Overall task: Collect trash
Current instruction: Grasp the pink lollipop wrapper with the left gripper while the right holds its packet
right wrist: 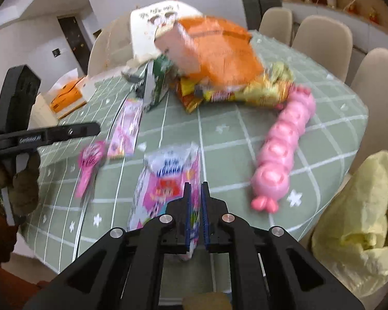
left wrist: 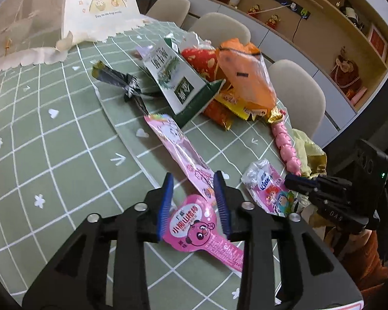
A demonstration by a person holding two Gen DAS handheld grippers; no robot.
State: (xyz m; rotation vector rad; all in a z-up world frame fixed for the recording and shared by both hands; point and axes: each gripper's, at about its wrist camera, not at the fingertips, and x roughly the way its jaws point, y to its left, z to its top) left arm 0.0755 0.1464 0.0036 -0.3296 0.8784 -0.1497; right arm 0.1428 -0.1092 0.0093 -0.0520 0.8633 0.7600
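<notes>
My left gripper (left wrist: 194, 180) is open, its blue pads on either side of a round pink lollipop-shaped wrapper (left wrist: 194, 230) lying on the green checked tablecloth (left wrist: 51, 155). A long pink wrapper (left wrist: 178, 149) lies just beyond it. My right gripper (right wrist: 196, 188) is shut on the near edge of a pink and white tissue packet (right wrist: 168, 180), also seen in the left wrist view (left wrist: 266, 188). The right wrist view is blurred. A yellow trash bag (right wrist: 362, 222) hangs at the table's right edge.
A pile of trash sits further back: a green and white milk carton (left wrist: 178, 77), an orange bag (left wrist: 245, 77), snack wrappers (left wrist: 227, 103), a dark wrapper (left wrist: 121, 80). A pink piglet toy (right wrist: 284, 149) lies at right. A mesh food cover (left wrist: 51, 13) and beige chairs (left wrist: 297, 95) stand behind.
</notes>
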